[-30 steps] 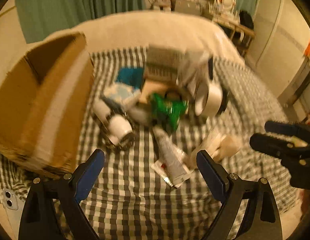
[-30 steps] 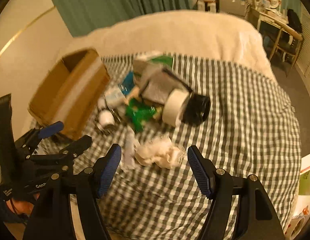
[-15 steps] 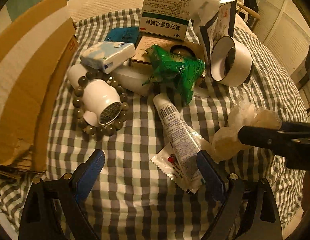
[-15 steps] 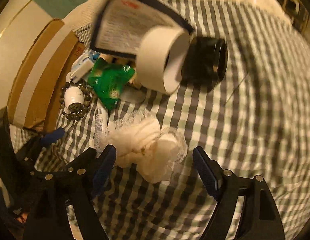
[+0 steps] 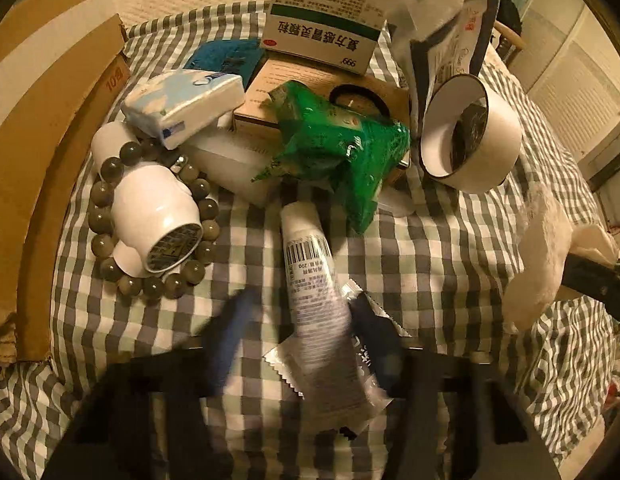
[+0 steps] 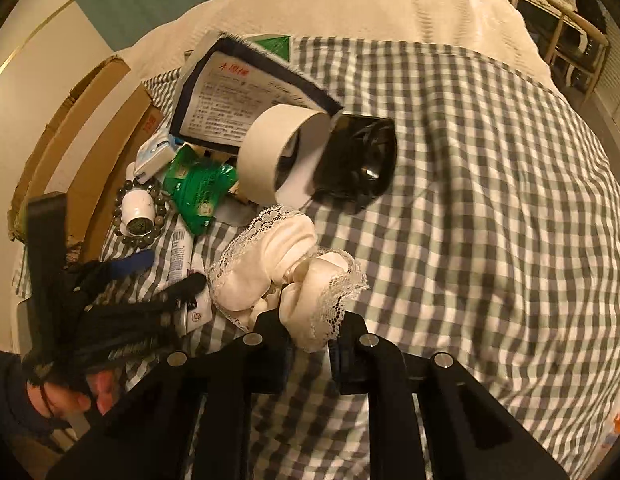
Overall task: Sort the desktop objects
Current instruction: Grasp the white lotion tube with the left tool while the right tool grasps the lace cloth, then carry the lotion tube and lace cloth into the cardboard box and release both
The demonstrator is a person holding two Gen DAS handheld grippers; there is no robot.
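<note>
One tube (image 5: pixel 315 300), cap end toward green packet (image 5: pixel 341 148)

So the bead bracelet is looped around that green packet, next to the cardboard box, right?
Not quite. The bead bracelet is looped around the white bottle, not the green packet, which lies apart from it. It does sit next to the cardboard box. The left wrist view shows this plainly.

You can read "999" on the white and green medicine box (image 5: pixel 323 36), upside down beside Chinese print. The tube (image 5: pixel 310 276) shows a barcode and "20g". The cardboard box (image 5: pixel 50 92) carries a red "10".
</note>
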